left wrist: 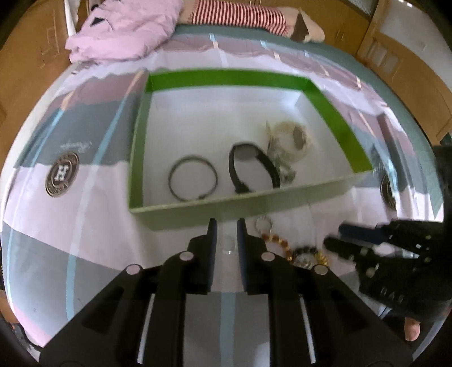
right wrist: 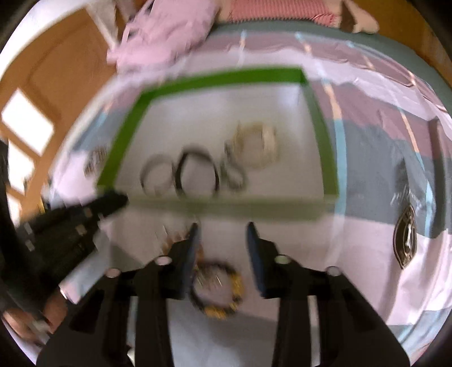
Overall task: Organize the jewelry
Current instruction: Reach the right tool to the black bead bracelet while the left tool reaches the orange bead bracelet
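A green-walled box [left wrist: 336, 118] with a white floor sits on the bed. In it lie a thin metal bangle [left wrist: 193, 177], a black watch [left wrist: 251, 166] and a pale heap of chains and bracelets [left wrist: 291, 141]. My left gripper [left wrist: 226, 225] hovers just before the box's near wall, slightly open, nothing between the fingers. A beaded bracelet [left wrist: 306, 252] and a small ring [left wrist: 264, 224] lie on the sheet to its right. My right gripper [right wrist: 223, 228] is open above the dark and yellow beaded bracelet [right wrist: 217, 290]. The box [right wrist: 118, 158] shows blurred there.
The bed sheet [left wrist: 70, 254] is patterned pink, grey and white with round logo prints [left wrist: 62, 173]. A crumpled pink cloth [left wrist: 121, 28] and a red-striped item [left wrist: 240, 14] lie at the far edge. Wooden furniture surrounds the bed. The right gripper shows in the left view [left wrist: 339, 234].
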The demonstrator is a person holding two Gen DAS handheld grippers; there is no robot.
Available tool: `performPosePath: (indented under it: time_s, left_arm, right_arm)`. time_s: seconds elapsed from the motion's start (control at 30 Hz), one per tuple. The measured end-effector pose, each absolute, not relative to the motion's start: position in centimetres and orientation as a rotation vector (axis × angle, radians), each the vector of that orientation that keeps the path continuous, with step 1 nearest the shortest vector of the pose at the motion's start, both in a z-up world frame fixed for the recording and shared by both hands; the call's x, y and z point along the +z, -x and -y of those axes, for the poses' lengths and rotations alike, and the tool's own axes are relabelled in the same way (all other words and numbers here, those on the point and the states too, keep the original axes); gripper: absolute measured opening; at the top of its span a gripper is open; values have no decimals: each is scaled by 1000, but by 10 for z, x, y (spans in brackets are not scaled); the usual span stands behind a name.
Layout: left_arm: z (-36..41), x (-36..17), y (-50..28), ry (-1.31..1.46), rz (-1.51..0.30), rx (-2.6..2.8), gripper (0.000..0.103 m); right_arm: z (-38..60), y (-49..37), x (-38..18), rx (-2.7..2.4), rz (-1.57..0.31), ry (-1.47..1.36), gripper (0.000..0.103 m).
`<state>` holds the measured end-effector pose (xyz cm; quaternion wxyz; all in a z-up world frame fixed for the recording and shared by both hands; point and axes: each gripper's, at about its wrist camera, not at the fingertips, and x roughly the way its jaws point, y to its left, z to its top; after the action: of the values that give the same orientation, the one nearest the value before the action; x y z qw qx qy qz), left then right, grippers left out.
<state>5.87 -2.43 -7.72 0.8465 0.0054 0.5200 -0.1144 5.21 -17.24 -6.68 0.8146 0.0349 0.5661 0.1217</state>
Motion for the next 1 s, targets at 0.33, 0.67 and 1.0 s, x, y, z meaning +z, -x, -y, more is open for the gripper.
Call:
performPosePath:
  time_s: [0.33, 0.67, 1.0]
  left_arm:
    - [35, -98, -68, -17, -1173, -211, 31]
    - [38, -121, -66, -48, -1269, -214, 35]
    - [46, -135, -65, -83, -1315, -207, 35]
  right_arm:
    - [146, -40, -111, 381, -1383, -59, 25]
    - [189, -57, -89, 185, -1283, -57, 14]
    - [176, -51, -107, 289, -1403, -45, 26]
